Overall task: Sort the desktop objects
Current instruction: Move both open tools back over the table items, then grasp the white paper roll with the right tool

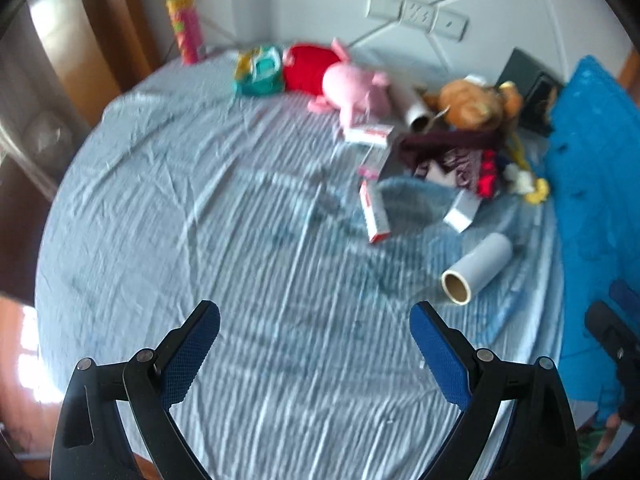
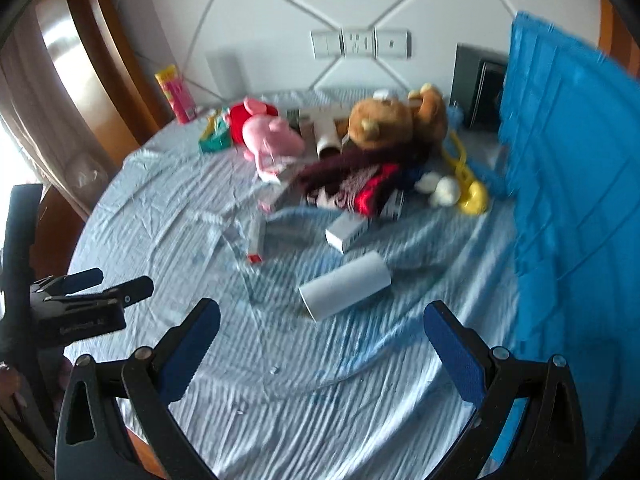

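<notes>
My left gripper [image 1: 315,326] hangs over the wrinkled blue-striped cloth [image 1: 240,240] covering the surface, its fingers [image 1: 192,356] spread wide with nothing between them. From its camera, far left at the back stands a pink can [image 1: 184,28] against the white wall. Next to the right lies a teal pouch [image 1: 258,72], touching the pig plush [image 1: 340,80] in its red dress. A small red-and-white box [image 1: 366,134] lies just below the pig, and a longer one [image 1: 374,210] sits nearer me. A paper tube [image 1: 412,108] lies between pig and brown bear [image 1: 472,104]. Below the bear is a heap of dark maroon cloth [image 1: 448,156], with a grey box [image 1: 464,210] at its near edge. A white roll [image 1: 478,268] lies on its side, apart from the heap, near my left gripper's right finger. A yellow toy [image 1: 536,192] sits beside the blue crate [image 1: 592,184] at the far right.

From the right camera, the left gripper shows at the left edge, and the white roll [image 2: 344,290] lies just ahead, between the tips of my right gripper [image 2: 322,326]. Its fingers [image 2: 456,356] are also wide apart and empty. The blue crate [image 2: 572,180] rises along the right side. Both views are blurred, so labels are unreadable.
</notes>
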{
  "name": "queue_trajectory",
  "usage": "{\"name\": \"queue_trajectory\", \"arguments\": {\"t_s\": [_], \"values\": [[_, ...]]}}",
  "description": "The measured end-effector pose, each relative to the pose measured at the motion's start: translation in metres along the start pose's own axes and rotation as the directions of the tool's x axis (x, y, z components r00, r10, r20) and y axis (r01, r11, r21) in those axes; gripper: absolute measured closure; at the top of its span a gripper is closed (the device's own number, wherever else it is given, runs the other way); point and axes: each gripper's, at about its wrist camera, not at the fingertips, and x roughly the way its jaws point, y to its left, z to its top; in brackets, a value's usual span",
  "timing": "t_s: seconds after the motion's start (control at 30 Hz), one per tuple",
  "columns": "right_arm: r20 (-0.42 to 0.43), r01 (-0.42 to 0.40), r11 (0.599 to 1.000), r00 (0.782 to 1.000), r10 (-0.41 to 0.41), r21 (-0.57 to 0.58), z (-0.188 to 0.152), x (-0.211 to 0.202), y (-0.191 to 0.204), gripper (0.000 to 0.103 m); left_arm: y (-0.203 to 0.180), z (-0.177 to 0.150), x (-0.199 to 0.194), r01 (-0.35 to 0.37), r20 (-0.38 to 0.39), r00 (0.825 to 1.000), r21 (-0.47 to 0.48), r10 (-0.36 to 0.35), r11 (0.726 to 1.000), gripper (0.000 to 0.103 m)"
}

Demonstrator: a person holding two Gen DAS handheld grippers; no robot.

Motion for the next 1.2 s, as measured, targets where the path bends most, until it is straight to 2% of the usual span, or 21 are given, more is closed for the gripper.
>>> {"name": "queue_trajectory", "arguments": {"t_s": [0.13,0.2,0.37,0.57,0.8,0.87,1.03,1.2], "values": [[-0.079,-0.008,0.999,0.997,0.012,0.047,-0.009,0.032,-0.015,0.0,-0.008,-0.001,0.032,0.009,-0.083,0.996,0.011,-0.008,1.0,0.006],[-0.102,-0.004,0.999,0.995,0.009,0.054,-0.012,0.043,-0.019,0.0,-0.013,0.002,0.045,0.007,-0.102,0.995,0.028,-0.004,1.0,0.006],[-0.126,0.028,0.991,0.992,-0.011,0.132,-0.017,0.065,-0.032,0.0,-0.027,0.024,0.075,0.007,-0.112,0.994,0.106,0.005,0.994,0.006],[-0.162,0.095,0.959,0.985,-0.052,0.266,-0.019,0.095,-0.048,0.0,-0.047,0.072,0.119,0.02,-0.097,0.995,0.175,-0.003,0.984,0.006],[-0.175,0.131,0.933,0.982,-0.075,0.336,-0.013,0.115,-0.045,0.0,-0.07,0.083,0.168,0.036,-0.138,0.99,0.265,0.001,0.964,0.004],[-0.177,0.135,0.931,0.981,-0.077,0.341,-0.01,0.12,-0.041,0.0,-0.068,0.083,0.17,0.061,-0.13,0.991,0.25,-0.029,0.966,0.0],[-0.195,0.16,0.926,0.976,-0.097,0.342,-0.005,0.139,-0.034,0.0,-0.064,0.078,0.164,0.077,-0.088,0.995,0.252,-0.056,0.965,0.0],[-0.177,0.185,0.894,0.977,-0.121,0.407,-0.004,0.156,-0.036,0.0,-0.058,0.06,0.155,0.091,0.042,0.993,0.288,-0.107,0.953,0.0]]}}
